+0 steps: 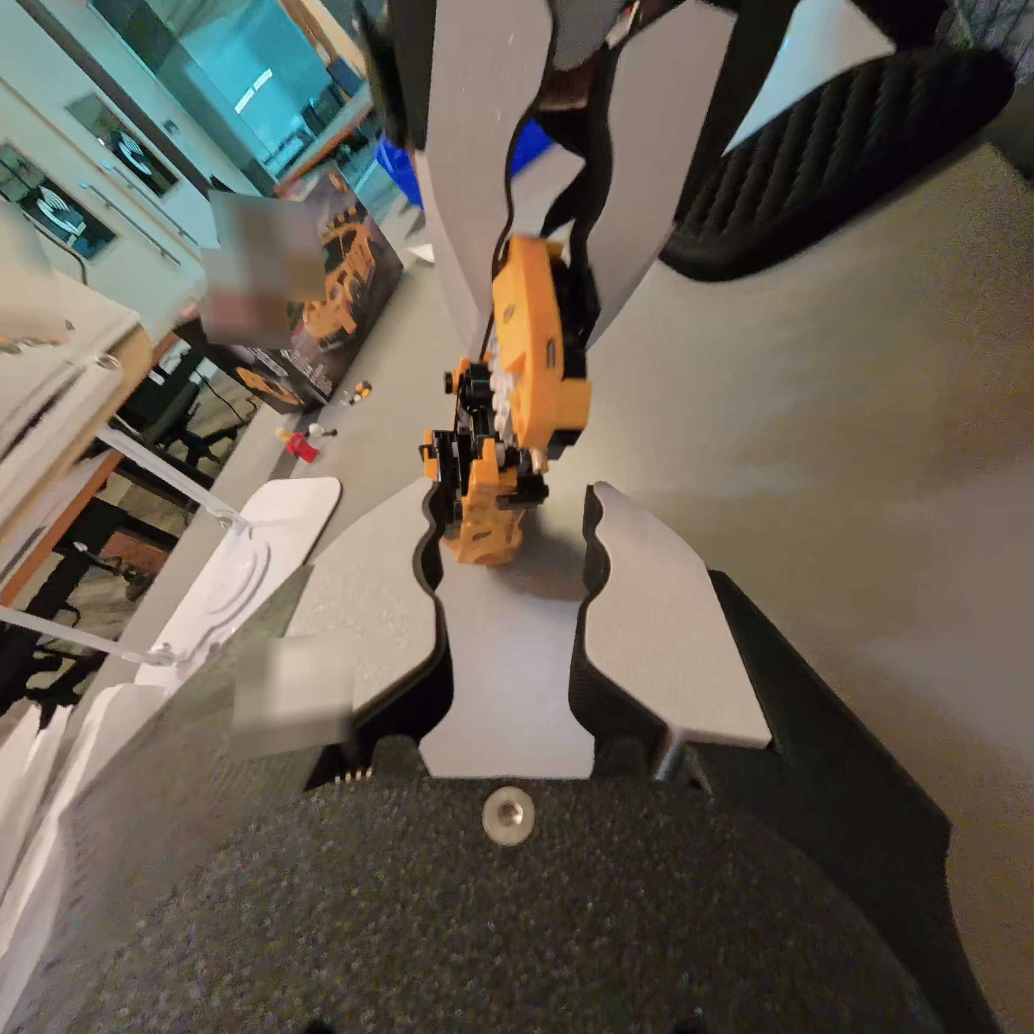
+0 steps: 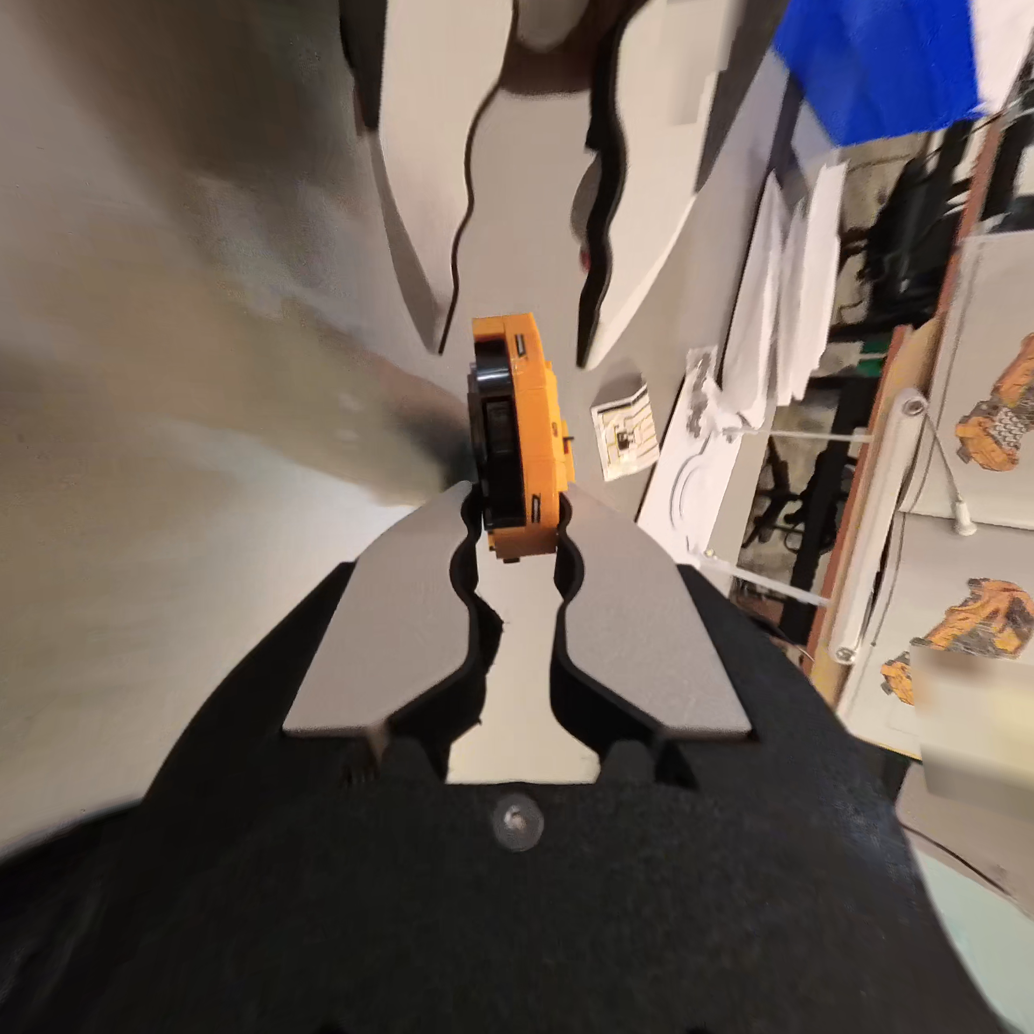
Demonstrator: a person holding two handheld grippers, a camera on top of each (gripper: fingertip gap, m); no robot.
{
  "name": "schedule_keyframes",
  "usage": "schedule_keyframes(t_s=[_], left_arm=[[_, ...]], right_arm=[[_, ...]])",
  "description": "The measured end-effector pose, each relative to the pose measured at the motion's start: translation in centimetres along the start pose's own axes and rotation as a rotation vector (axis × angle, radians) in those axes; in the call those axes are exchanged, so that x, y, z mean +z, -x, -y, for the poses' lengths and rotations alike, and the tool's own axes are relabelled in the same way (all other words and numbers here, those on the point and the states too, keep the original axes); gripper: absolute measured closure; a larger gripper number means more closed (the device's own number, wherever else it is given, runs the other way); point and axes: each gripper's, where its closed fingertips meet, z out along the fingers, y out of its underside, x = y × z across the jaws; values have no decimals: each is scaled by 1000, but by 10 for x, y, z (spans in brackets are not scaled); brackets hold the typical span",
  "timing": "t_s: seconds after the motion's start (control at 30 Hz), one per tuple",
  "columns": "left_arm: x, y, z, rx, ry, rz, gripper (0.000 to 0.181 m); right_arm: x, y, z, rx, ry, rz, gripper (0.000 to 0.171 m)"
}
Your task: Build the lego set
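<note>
Left wrist view looks along the left gripper [image 1: 506,498], whose grey fingers [image 1: 666,621] stand well apart, with nothing pinched between them. Just past their tips hangs the orange-and-black lego car [image 1: 503,414], partly built, turned on its side above the grey tabletop [image 1: 811,447]. The car's lower end dips into the gap at the fingertips; the near left tip looks close to it, but I cannot tell whether it touches. From the top of this view the right gripper [image 1: 540,291] reaches down, and its fingers grip the upper end of the car.

Right wrist view shows the right gripper [image 2: 517,509] clamped on the orange end of the lego car [image 2: 520,431], a fingertip pressed against each side of it. Opposite, the left gripper [image 2: 512,341] comes in from the top with its jaws spread, tips near the car's far end and clear of it in this view.

Toward the tabletop's far left edge in the left wrist view stands the lego box [image 1: 330,313] with a picture of an orange car, and near it lie a red minifigure [image 1: 299,442] and a few loose small parts [image 1: 358,391]. A white tray [image 1: 263,537] sits closer, along the left edge. In the right wrist view a small sticker sheet [image 2: 626,436] lies on the tabletop beside white paper bags [image 2: 783,335], and a blue cloth-like thing [image 2: 878,67] fills the upper right corner.
</note>
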Motion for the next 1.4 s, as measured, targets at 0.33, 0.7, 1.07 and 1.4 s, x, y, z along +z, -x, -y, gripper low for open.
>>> schedule_keyframes(t_s=[0.33,0.7,1.07,1.4], left_arm=[[-4,-2,18,-50,-12,17,148],[-15,10,20,2,-29,95,154],[-16,5,7,-81,-60,-46,115],[21,-2,-55,126,254,5,130]], right_arm=[[16,-4,18,-59,136,127,148],[23,-12,30,36,-122,-16,147],[10,20,13,294,-659,-50,147],[5,31,8,348,-730,2,147]])
